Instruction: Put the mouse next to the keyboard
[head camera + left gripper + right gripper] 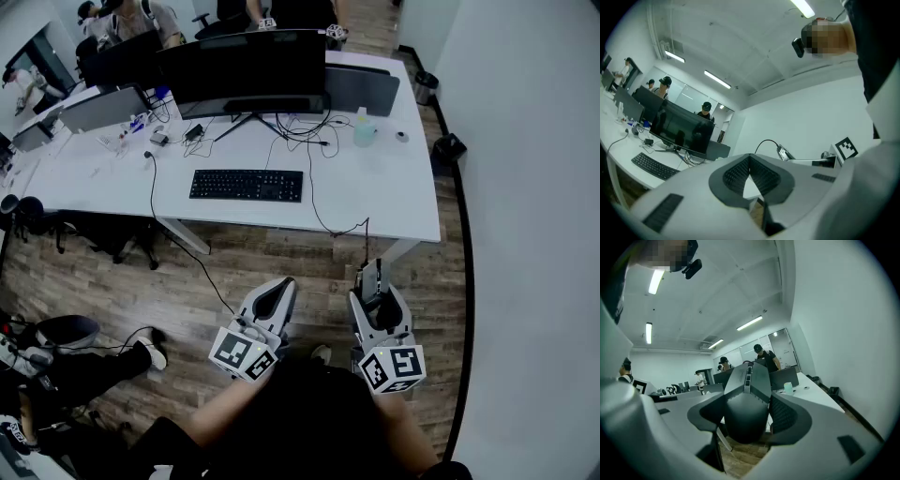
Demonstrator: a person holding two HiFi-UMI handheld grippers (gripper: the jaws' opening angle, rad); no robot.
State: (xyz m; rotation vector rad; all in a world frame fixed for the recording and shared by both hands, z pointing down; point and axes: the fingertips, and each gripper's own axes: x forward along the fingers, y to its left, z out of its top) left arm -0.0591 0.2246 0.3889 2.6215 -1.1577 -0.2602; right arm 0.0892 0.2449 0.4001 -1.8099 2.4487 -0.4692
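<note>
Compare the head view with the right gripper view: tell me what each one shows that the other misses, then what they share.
Only the head view shows the keyboard lying on the white desk, the left tool with jaws shut on nothing, and the cable running from the desk to the mouse. Only the right gripper view shows the ceiling lights and the pads pressed on the mouse's sides. Both show the right tool holding the black mouse above the wood floor, short of the desk.

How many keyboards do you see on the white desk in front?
1. The black keyboard lies near the front edge of the desk, before the wide monitor. More may be hidden behind it.
</note>
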